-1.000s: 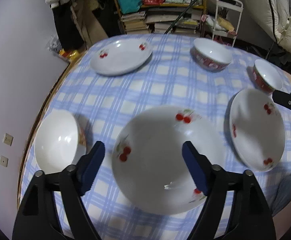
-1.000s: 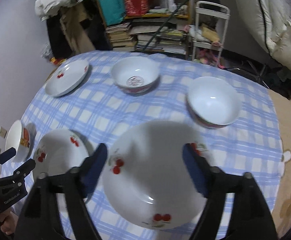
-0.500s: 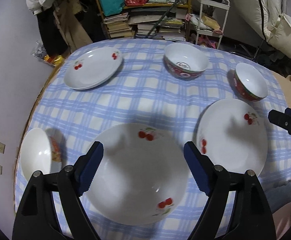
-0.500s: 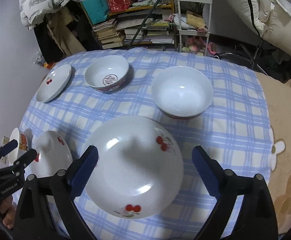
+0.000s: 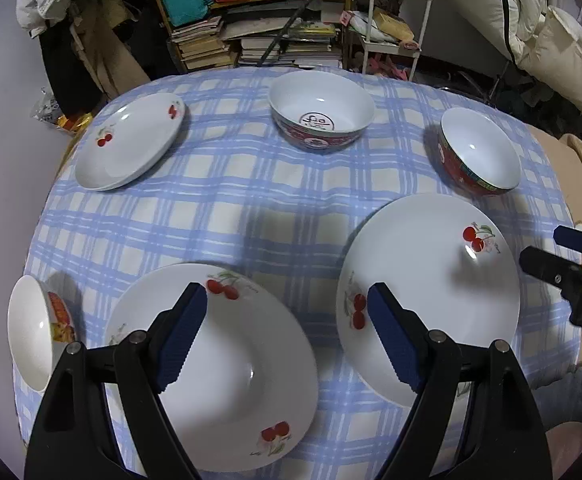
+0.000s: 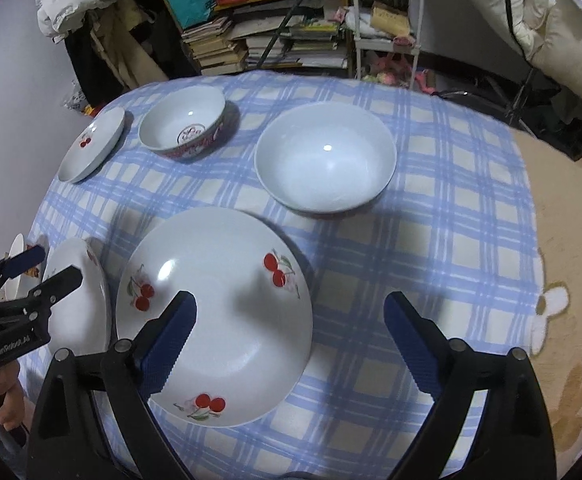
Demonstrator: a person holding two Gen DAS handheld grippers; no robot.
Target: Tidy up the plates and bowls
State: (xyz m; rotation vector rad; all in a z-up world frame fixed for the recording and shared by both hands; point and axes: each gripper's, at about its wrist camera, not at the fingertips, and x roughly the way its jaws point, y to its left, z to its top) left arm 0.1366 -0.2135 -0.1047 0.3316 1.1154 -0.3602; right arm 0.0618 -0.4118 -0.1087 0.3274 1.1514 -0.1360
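Observation:
Three white cherry-print plates and three bowls lie on the blue checked tablecloth (image 5: 227, 208). My left gripper (image 5: 285, 294) hangs open and empty over the cloth between a near plate (image 5: 219, 372) and a second plate (image 5: 431, 300). Farther off are a third plate (image 5: 131, 148), a red-sided bowl (image 5: 321, 116), another bowl (image 5: 477, 154) and a small bowl (image 5: 31, 332) at the left edge. My right gripper (image 6: 291, 300) is open wide and empty, its left finger over the second plate (image 6: 215, 316), with a white bowl (image 6: 325, 158) beyond it.
The round table's edge curves close at the left and front. A beige flowered cover (image 6: 563, 320) lies to the right. Behind the table stand stacked books (image 5: 211, 46), a white trolley (image 5: 395, 20) and hanging coats. A person's hand (image 6: 9, 404) holds the left gripper.
Both grippers have drifted to the right over the table, so each plate once centred between the fingers now sits leftward. The right jaws have spread wider.

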